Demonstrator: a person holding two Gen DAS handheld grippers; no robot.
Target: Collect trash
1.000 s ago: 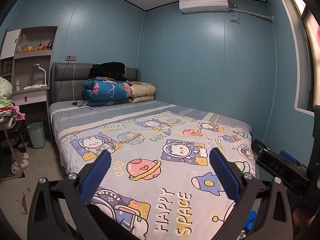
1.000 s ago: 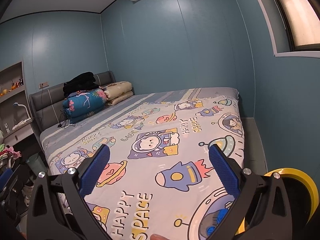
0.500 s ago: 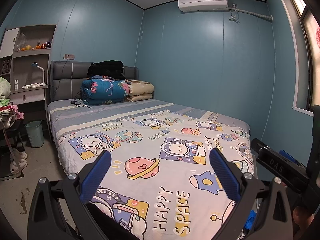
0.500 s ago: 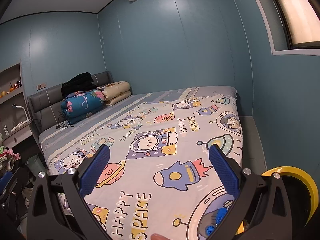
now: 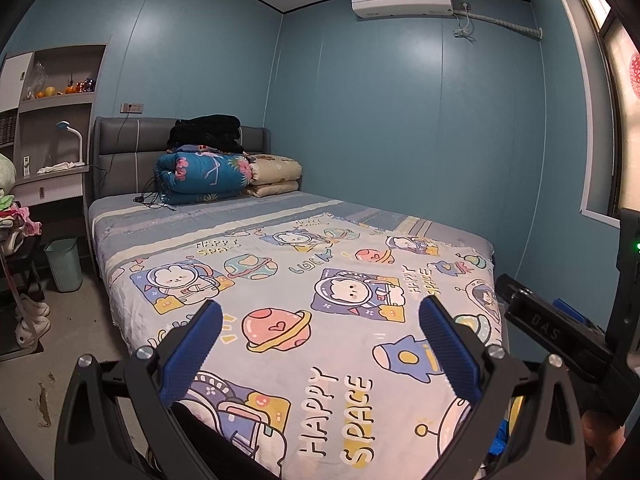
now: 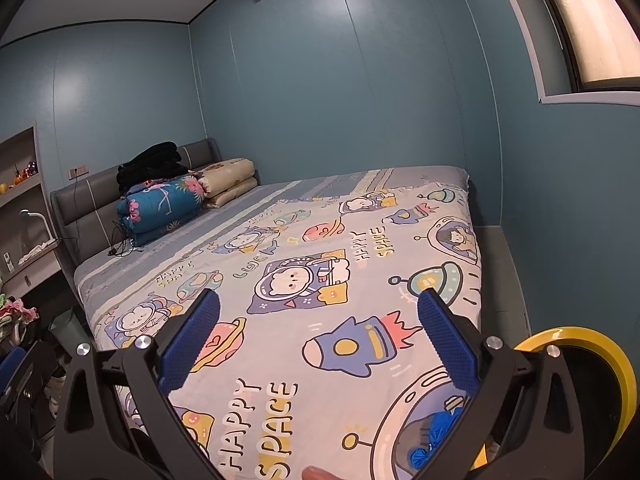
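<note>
A crumpled blue scrap (image 6: 430,438) lies on the near corner of the bed with the cartoon space sheet (image 6: 320,280); it also shows low right in the left wrist view (image 5: 502,438). A pale green waste bin (image 5: 63,264) stands on the floor left of the bed. My left gripper (image 5: 320,320) is open and empty above the foot of the bed. My right gripper (image 6: 319,312) is open and empty, with the blue scrap below its right finger.
Folded quilts and dark clothes (image 5: 208,160) sit at the headboard. Shelves with a lamp (image 5: 60,136) and a rack of clothes and shoes (image 5: 20,272) stand at left. A yellow-rimmed round object (image 6: 580,380) sits at right. The right gripper's body (image 5: 560,340) shows in the left view.
Both views have shifted slightly, with the bed a little lower in frame. Both grippers stay open and empty.
</note>
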